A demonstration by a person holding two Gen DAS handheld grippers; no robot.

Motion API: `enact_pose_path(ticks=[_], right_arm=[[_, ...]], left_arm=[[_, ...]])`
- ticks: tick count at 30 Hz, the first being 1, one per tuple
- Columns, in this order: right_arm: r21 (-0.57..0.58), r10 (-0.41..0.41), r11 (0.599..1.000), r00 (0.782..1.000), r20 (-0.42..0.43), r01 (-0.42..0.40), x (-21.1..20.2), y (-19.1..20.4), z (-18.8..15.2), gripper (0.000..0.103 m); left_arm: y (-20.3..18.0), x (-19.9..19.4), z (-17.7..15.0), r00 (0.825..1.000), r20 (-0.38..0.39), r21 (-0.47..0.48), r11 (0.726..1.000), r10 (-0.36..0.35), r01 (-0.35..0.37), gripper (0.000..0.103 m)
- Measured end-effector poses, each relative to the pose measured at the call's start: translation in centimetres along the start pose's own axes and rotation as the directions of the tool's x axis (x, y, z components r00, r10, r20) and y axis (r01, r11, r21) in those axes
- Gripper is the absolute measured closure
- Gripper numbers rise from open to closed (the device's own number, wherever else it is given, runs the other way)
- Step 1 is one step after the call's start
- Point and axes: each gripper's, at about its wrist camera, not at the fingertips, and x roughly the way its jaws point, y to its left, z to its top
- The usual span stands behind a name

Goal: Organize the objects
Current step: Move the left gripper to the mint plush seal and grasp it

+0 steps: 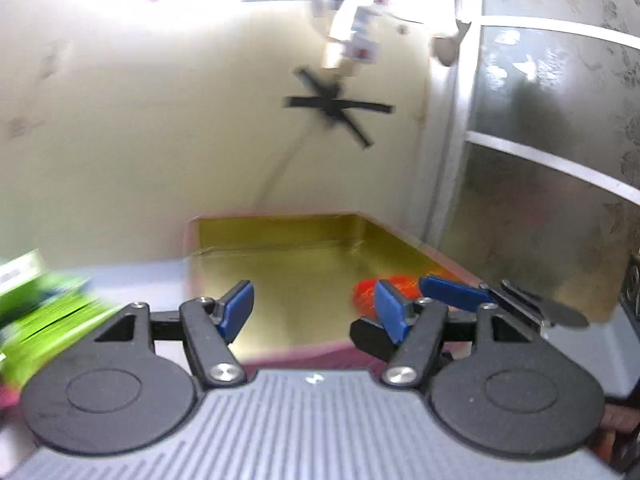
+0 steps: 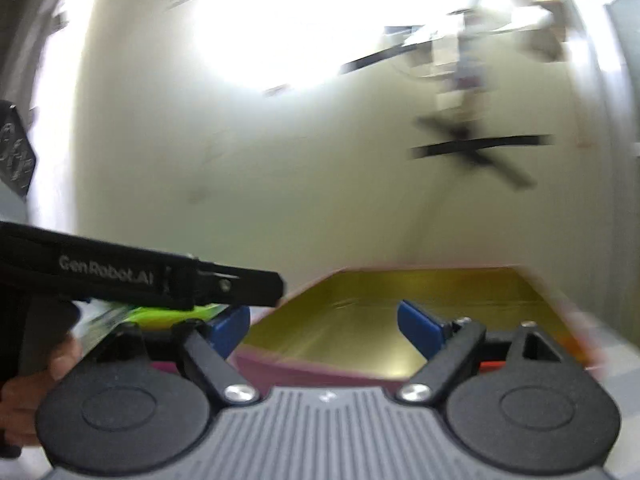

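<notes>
Left claw (image 1: 314, 307) agape and empty, right claw (image 2: 323, 325) too, orange thing (image 1: 366, 294) in left view only

Your green packets (image 1: 44, 304) blur out at the left edge; the left gripper (image 2: 224, 286) hides most of them from the right wrist view.

Both grippers are pointing roughly level, tipped down a bit. The left gripper (image 1: 314, 312) sits low centre of its own view, jaws apart with nothing between the blue pads (image 1: 236, 310). Same story for the right gripper (image 2: 324, 326): jaws spread wide, empty. In the right wrist view a hand (image 2: 30, 396) shows at lower left, gripping the left gripper's handle.
</notes>
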Motion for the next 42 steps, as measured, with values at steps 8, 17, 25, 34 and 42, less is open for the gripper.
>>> enact_pose_path(ticks=[8, 17, 25, 34, 42], right_arm=[[-0.138, 0.302, 0.928, 0.914, -0.270, -0.347, 6.4, 14.2, -2.1, 0.035], [-0.058, 0.366, 0.907, 0.850, -0.378, -0.417, 8.7, 19.4, -4.1, 0.032], [0.232, 0.449, 0.893, 0.792, -0.413, -0.386, 11.3, 15.7, -4.9, 0.026], [0.190, 0.432, 0.902, 0.801, -0.416, -0.388, 11.2, 16.8, -5.0, 0.026], [0.043, 0.387, 0.912, 0.822, -0.417, -0.407, 9.7, 18.3, -5.0, 0.026]], left_arm=[[13.6, -5.9, -3.7, 0.966, -0.154, -0.143, 0.963, 0.208, -0.230, 0.035], [33.5, -1.1, 2.3, 0.822, -0.159, -0.198, 0.798, 0.546, -0.569, 0.023], [35.6, 7.8, 2.8, 0.783, -0.061, 0.057, 0.786, 0.619, -0.616, 0.022], [33.6, 6.1, 0.8, 0.819, -0.171, -0.002, 0.831, 0.547, -0.556, 0.070], [25.7, -8.6, -6.2, 0.817, -0.297, -0.076, 0.840, 0.495, -0.537, 0.102]])
